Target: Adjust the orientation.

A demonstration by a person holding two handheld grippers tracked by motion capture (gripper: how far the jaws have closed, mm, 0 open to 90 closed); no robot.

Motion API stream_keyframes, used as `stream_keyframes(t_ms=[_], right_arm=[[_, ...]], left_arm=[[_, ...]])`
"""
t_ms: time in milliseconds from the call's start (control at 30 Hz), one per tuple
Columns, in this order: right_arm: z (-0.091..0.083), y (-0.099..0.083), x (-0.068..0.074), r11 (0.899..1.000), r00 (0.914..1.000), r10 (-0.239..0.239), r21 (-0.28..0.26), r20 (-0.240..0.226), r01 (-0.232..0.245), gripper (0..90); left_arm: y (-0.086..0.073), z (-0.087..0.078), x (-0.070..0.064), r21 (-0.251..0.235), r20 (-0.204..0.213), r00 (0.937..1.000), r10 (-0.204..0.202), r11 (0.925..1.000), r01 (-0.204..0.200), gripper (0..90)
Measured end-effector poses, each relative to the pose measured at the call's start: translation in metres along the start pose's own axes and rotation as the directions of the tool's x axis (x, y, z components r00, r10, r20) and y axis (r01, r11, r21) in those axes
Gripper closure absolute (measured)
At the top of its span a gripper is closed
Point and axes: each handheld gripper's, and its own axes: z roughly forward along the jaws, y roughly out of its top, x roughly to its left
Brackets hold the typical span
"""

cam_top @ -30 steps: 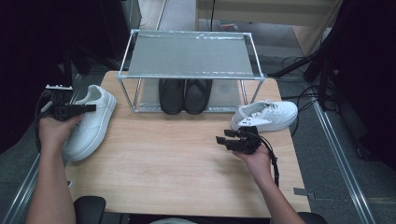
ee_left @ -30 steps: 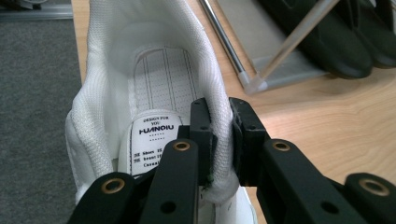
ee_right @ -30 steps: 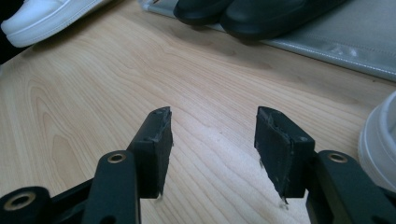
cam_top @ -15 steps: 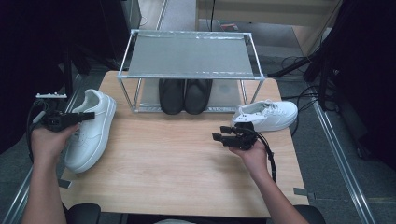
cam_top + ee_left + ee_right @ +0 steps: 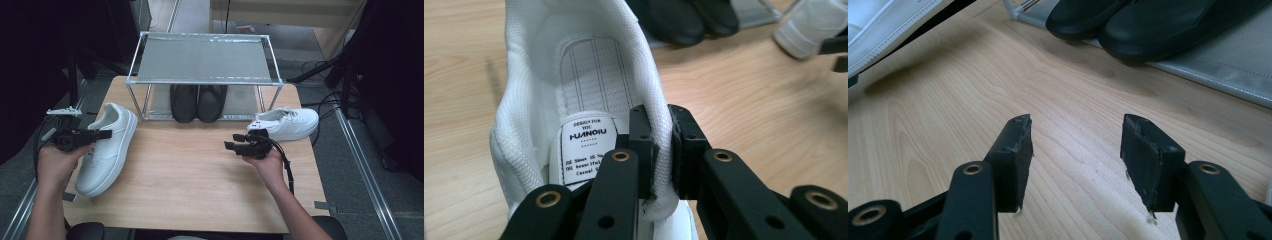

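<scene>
A white sneaker point(image 5: 107, 150) lies at the table's left, toe toward the near edge. My left gripper point(image 5: 102, 134) is shut on the side wall of its collar point(image 5: 659, 125), one jaw inside the shoe and one outside. A printed label point(image 5: 584, 142) shows on the insole. The second white sneaker point(image 5: 287, 122) rests at the right, by the rack's leg. My right gripper point(image 5: 231, 141) hovers open over bare wood just left of that sneaker, with nothing between its fingers point(image 5: 1015, 150).
A metal shoe rack point(image 5: 200, 60) stands at the back middle of the wooden table point(image 5: 200, 190). A pair of black shoes point(image 5: 197, 102) sits on its lower shelf point(image 5: 1228, 65). Cables trail from both grippers.
My left hand has drawn back toward the near left, and the white sneaker in its grip has shifted nearer with it. The right gripper has crept slightly left and stays open.
</scene>
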Motion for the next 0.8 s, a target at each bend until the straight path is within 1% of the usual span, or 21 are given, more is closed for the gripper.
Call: stream_keyframes(t_ms=[33, 67, 100, 133, 167, 200, 267, 333, 400, 500, 533, 567, 600, 633, 667, 700, 733, 767, 800], right_arm=[[0.000, 0.000, 0.000, 1.000, 1.0000, 0.001, 0.001, -0.001, -0.001, 47.2], [0.000, 0.001, 0.000, 1.000, 1.0000, -0.002, -0.001, 0.008, 0.002, 47.2], [0.000, 0.001, 0.000, 1.000, 1.0000, -0.002, -0.001, 0.008, 0.002, 47.2], [-0.002, 0.001, -0.001, 1.000, 0.9999, 0.007, -0.009, 0.007, -0.007, 47.2], [-0.002, 0.001, -0.001, 1.000, 0.9999, 0.007, -0.009, 0.007, -0.007, 47.2], [-0.002, 0.001, -0.002, 1.000, 0.9999, 0.011, -0.010, 0.010, -0.011, 47.2], [-0.003, 0.002, -0.002, 1.000, 0.9999, 0.012, -0.014, 0.009, -0.012, 47.2], [-0.004, 0.002, -0.002, 1.000, 0.9999, 0.011, -0.017, 0.010, -0.011, 47.2], [-0.004, 0.001, -0.002, 1.000, 0.9999, 0.010, -0.018, 0.011, -0.010, 47.2], [-0.003, 0.001, -0.001, 1.000, 0.9998, 0.011, -0.014, 0.014, -0.011, 47.2], [-0.004, 0.000, -0.001, 1.000, 0.9998, 0.014, -0.010, 0.016, -0.014, 47.2], [-0.004, 0.000, -0.001, 1.000, 0.9998, 0.009, -0.011, 0.016, -0.009, 47.2], [-0.004, 0.000, -0.001, 1.000, 0.9998, 0.009, -0.011, 0.016, -0.009, 47.2], [-0.005, -0.001, 0.000, 1.000, 0.9998, 0.012, -0.013, 0.016, -0.012, 47.2], [-0.006, -0.001, 0.000, 1.000, 0.9998, 0.011, -0.014, 0.018, -0.010, 47.2], [-0.006, -0.002, 0.000, 1.000, 0.9997, 0.010, -0.015, 0.020, -0.010, 47.2], [-0.007, -0.002, 0.001, 1.000, 0.9997, 0.014, -0.011, 0.021, -0.014, 47.2], [-0.008, -0.003, 0.001, 1.000, 0.9997, 0.013, -0.012, 0.022, -0.013, 47.2], [-0.008, -0.003, 0.001, 1.000, 0.9997, 0.013, -0.012, 0.022, -0.013, 47.2]], left_arm=[[0.001, 0.001, -0.003, 0.007, 0.013, 0.9999, 0.004, 1.0000, -0.004, 82.9], [0.003, 0.003, -0.012, 0.012, 0.033, 0.9992, 0.024, 0.9996, -0.024, 82.9], [0.003, 0.003, -0.012, 0.012, 0.033, 0.9992, 0.024, 0.9996, -0.024, 82.9], [0.005, 0.005, -0.017, 0.013, 0.049, 0.9982, 0.034, 0.9993, -0.034, 82.9], [0.007, 0.006, -0.022, 0.012, 0.064, 0.9967, 0.049, 0.9987, -0.050, 82.9], [0.009, 0.008, -0.028, 0.004, 0.080, 0.9952, 0.056, 0.9984, -0.057, 82.9], [0.011, 0.013, -0.034, 0.002, 0.105, 0.9920, 0.070, 0.9975, -0.071, 82.8], [0.012, 0.020, -0.041, 0.005, 0.120, 0.9893, 0.083, 0.9964, -0.084, 82.8], [0.013, 0.028, -0.048, 0.018, 0.128, 0.9867, 0.100, 0.9945, -0.103, 82.8], [0.015, 0.038, -0.059, 0.042, 0.130, 0.9816, 0.140, 0.9884, -0.146, 82.9], [0.017, 0.044, -0.065, 0.051, 0.138, 0.9781, 0.156, 0.9850, -0.165, 82.8], [0.017, 0.044, -0.065, 0.051, 0.138, 0.9781, 0.156, 0.9850, -0.165, 82.8], [0.017, 0.048, -0.068, 0.050, 0.140, 0.9771, 0.161, 0.9843, -0.169, 82.8], [0.019, 0.055, -0.074, 0.054, 0.154, 0.9731, 0.171, 0.9819, -0.181, 82.8], [0.020, 0.059, -0.077, 0.057, 0.160, 0.9712, 0.177, 0.9805, -0.188, 82.8], [0.020, 0.059, -0.077, 0.057, 0.160, 0.9712, 0.177, 0.9805, -0.188, 82.8], [0.021, 0.063, -0.080, 0.064, 0.170, 0.9678, 0.186, 0.9779, -0.199, 82.8], [0.023, 0.070, -0.087, 0.075, 0.188, 0.9608, 0.204, 0.9723, -0.221, 82.7], [0.023, 0.070, -0.087, 0.075, 0.188, 0.9608, 0.204, 0.9723, -0.221, 82.7]])
